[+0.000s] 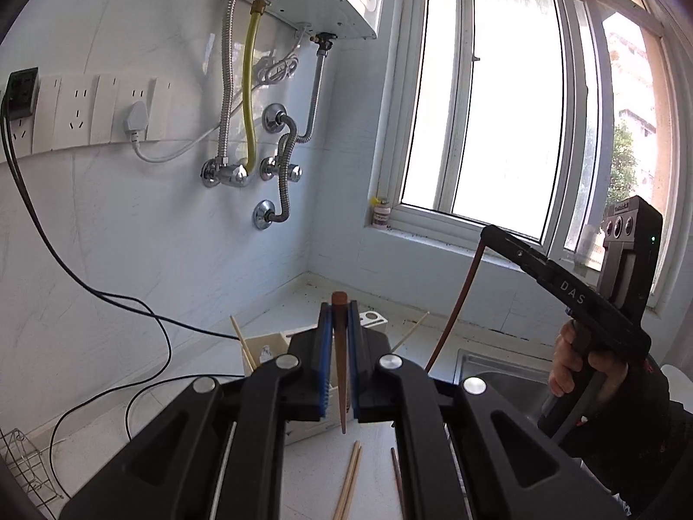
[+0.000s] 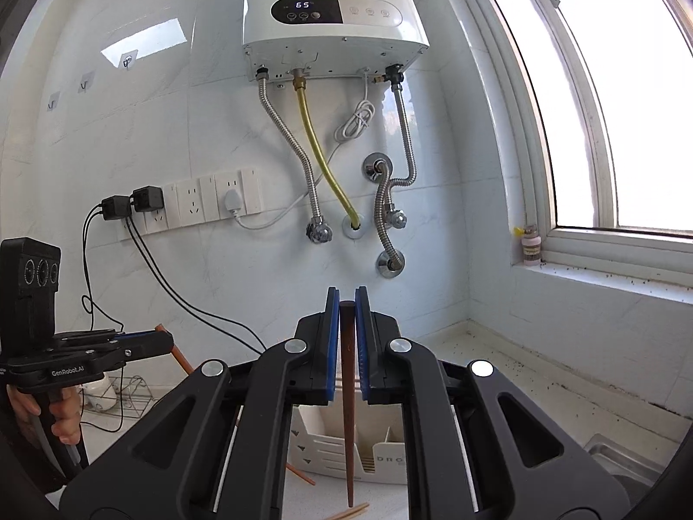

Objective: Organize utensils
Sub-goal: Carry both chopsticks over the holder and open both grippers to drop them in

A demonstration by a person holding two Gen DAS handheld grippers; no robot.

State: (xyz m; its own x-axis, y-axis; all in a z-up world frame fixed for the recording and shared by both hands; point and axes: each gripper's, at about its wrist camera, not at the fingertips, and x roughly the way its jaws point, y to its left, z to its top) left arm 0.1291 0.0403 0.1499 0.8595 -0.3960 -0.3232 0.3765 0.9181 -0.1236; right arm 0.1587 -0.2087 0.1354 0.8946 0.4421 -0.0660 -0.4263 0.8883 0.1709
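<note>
My left gripper (image 1: 340, 308) is shut on a reddish-brown chopstick (image 1: 342, 390) that hangs tip down between the blue pads. Behind it stands a white utensil holder (image 1: 270, 346) with pale bamboo chopsticks (image 1: 242, 342) in it. To the right, a hand holds my right gripper (image 1: 488, 233), shut on a dark chopstick (image 1: 452, 307) that dangles above the counter. In the right wrist view, the right gripper (image 2: 347, 294) clamps that dark chopstick (image 2: 348, 424) over the white utensil holder (image 2: 381, 459). At the left, the left gripper (image 2: 166, 340) holds its chopstick (image 2: 178, 357).
Pale chopsticks (image 1: 351, 481) and a dark one (image 1: 396, 476) lie on the counter below. A steel sink (image 1: 502, 372) is at the right and a wire rack (image 1: 26, 463) at the left. Black cables (image 1: 108, 299) trail across the counter. A water heater (image 2: 329, 17) with pipes hangs ahead.
</note>
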